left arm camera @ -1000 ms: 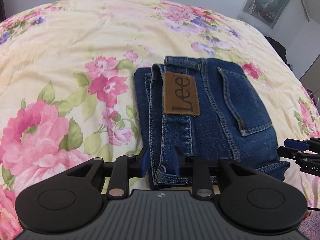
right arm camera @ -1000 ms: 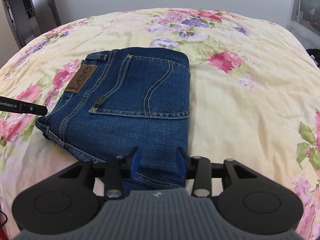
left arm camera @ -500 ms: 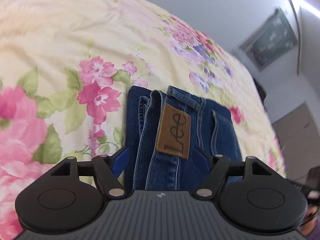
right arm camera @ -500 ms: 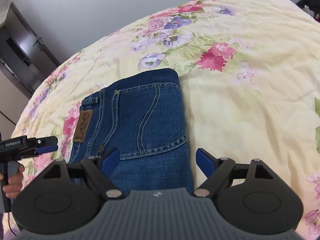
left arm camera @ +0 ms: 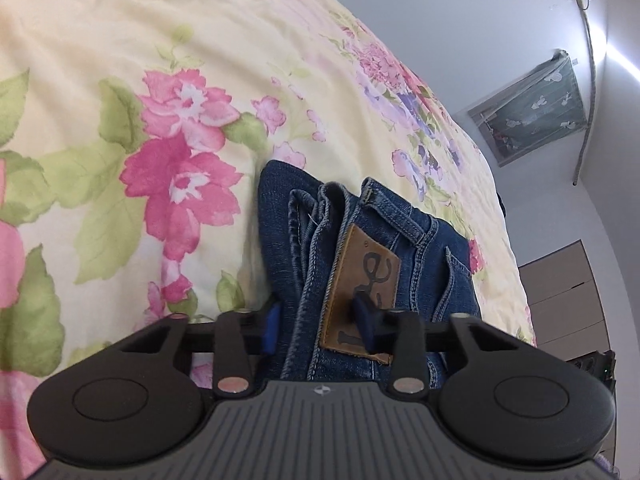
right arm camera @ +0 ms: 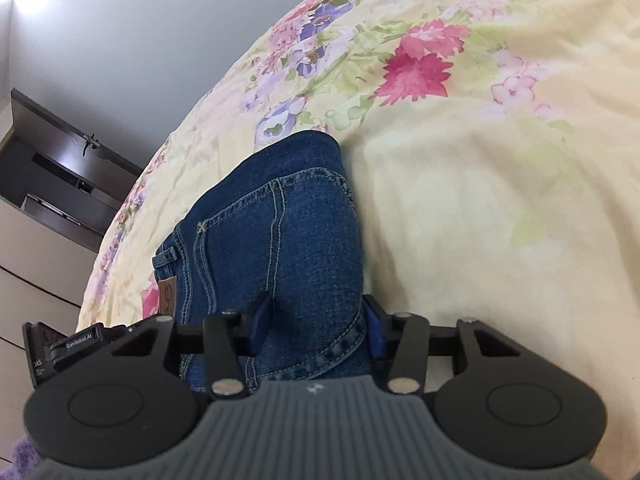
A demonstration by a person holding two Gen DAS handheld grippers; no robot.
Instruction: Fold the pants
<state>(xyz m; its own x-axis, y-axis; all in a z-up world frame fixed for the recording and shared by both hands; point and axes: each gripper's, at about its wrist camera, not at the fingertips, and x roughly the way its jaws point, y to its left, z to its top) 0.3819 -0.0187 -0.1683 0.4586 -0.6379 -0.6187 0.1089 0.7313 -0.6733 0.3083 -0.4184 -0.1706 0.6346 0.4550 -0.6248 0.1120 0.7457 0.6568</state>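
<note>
Both tongs just closed in on the folded jeans (left arm camera: 404, 248) on the flowery bed (left arm camera: 120, 60), left tongs (left arm camera: 320, 326) and right tongs (right arm camera: 316, 330) each pinching the near edge at lower centre, looks like.

A bed (left arm camera: 120, 20) covered by a pale yellow quilt printed with pink and purple flowers and green leaves fills most of both views, stretching ahead of the jaws and to either side. Beyond it rises a plain, pale grey-white wall (left arm camera: 440, 20). In the left wrist view, a window (left arm camera: 532, 116) with a patterned green curtain sits ahead and to the right, a pipe (left arm camera: 588, 92) runs down the wall beside it, and a beige cabinet (left arm camera: 568, 292) stands lower right. In the right wrist view, a dark door (right arm camera: 64, 172) and beige cabinet fronts (right arm camera: 36, 280) lie to the left.
</note>
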